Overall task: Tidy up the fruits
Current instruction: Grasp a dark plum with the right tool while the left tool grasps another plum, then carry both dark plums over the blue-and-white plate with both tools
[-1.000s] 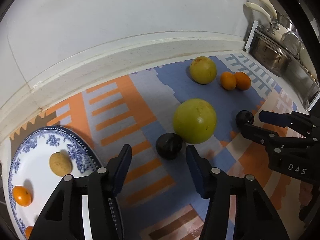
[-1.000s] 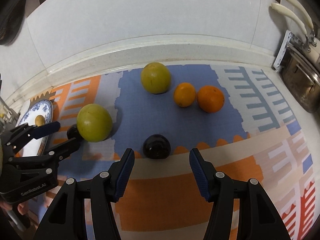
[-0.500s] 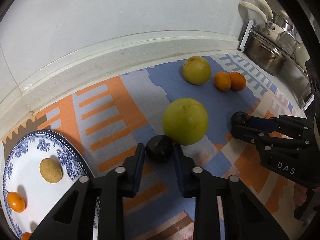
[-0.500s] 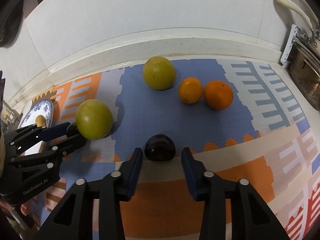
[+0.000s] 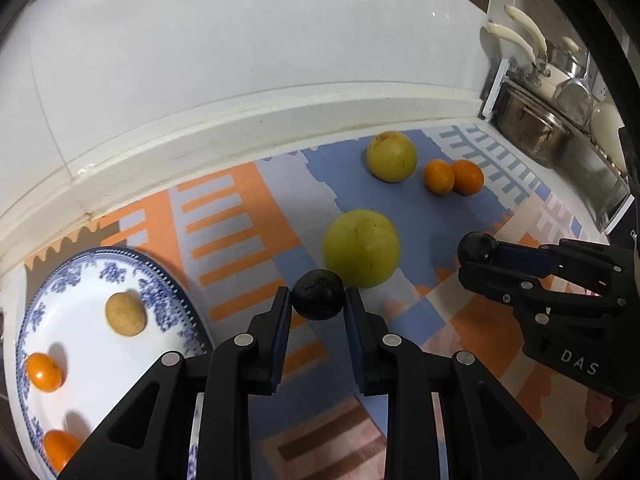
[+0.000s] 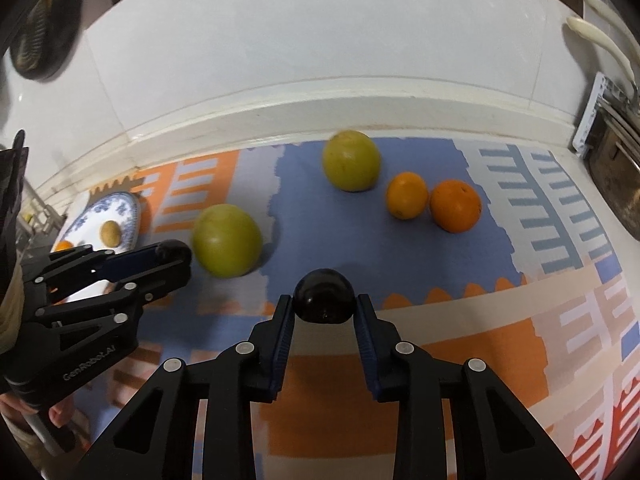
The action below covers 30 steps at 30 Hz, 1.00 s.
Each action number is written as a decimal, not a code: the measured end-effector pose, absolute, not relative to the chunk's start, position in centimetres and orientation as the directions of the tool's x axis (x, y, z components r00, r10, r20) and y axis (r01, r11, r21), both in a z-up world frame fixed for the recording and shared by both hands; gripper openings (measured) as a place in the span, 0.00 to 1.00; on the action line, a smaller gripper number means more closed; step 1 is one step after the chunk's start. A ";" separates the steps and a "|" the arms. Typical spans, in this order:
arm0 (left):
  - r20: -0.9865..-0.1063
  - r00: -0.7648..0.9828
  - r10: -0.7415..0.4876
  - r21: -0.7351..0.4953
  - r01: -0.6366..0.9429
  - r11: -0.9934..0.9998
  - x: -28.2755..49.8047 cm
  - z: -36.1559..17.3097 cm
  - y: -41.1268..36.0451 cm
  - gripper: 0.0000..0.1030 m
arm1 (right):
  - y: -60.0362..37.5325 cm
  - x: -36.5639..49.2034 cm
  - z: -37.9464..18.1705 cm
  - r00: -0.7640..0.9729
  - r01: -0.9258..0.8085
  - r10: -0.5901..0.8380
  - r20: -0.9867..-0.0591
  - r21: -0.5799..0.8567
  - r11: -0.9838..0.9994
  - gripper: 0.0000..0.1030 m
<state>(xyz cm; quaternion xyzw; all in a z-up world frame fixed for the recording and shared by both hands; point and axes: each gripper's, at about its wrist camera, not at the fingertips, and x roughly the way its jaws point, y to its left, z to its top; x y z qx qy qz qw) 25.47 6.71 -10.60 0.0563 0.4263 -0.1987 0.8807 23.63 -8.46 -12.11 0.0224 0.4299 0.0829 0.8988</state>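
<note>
My left gripper is shut on a small dark round fruit, just in front of a large yellow-green fruit. My right gripper has its jaws closing, and its pads touch both sides of a second dark fruit. Each gripper shows in the other's view, holding its dark fruit. A blue-patterned plate at the left holds a small tan fruit and little oranges. Another yellow-green fruit and two oranges lie farther back.
Everything sits on a patterned orange, blue and grey mat against a white wall ledge. A metal pot and other cookware stand at the far right. A person's fingers show under the left gripper's body.
Both grippers went from wide open around their dark fruits to closed against them. The fruits farther back and the plate stayed where they were.
</note>
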 end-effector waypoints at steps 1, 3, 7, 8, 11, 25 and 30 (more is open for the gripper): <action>-0.768 0.564 -0.302 -0.070 0.396 0.916 25.2 -10.3 6.9 0.26 | -8.3 23.4 -11.8 0.620 -0.140 0.177 -0.765 0.114 0.984 0.31; -0.761 0.577 -0.296 -0.067 0.384 0.921 24.6 -9.8 7.3 0.26 | -7.9 22.9 -11.1 0.628 -0.158 0.190 -0.755 0.116 0.981 0.31; -0.747 0.596 -0.294 -0.079 0.360 0.930 23.4 -8.7 8.0 0.26 | -7.2 22.0 -9.9 0.641 -0.191 0.219 -0.736 0.123 0.974 0.31; -0.742 0.601 -0.297 -0.083 0.357 0.931 23.1 -8.4 8.3 0.26 | -7.0 21.8 -9.7 0.644 -0.196 0.222 -0.732 0.123 0.973 0.31; -0.725 0.628 -0.283 -0.073 0.338 0.938 22.0 -7.3 9.0 0.26 | -6.4 21.1 -8.9 0.652 -0.223 0.246 -0.717 0.129 0.966 0.31; -0.644 0.733 -0.218 -0.074 0.224 0.972 17.2 -3.7 13.3 0.26 | -2.1 17.9 -5.3 0.664 -0.384 0.377 -0.646 0.138 0.913 0.31; -0.633 0.754 -0.176 -0.074 0.168 0.983 16.1 -3.1 15.2 0.26 | -0.3 17.4 -4.3 0.659 -0.438 0.421 -0.623 0.137 0.888 0.31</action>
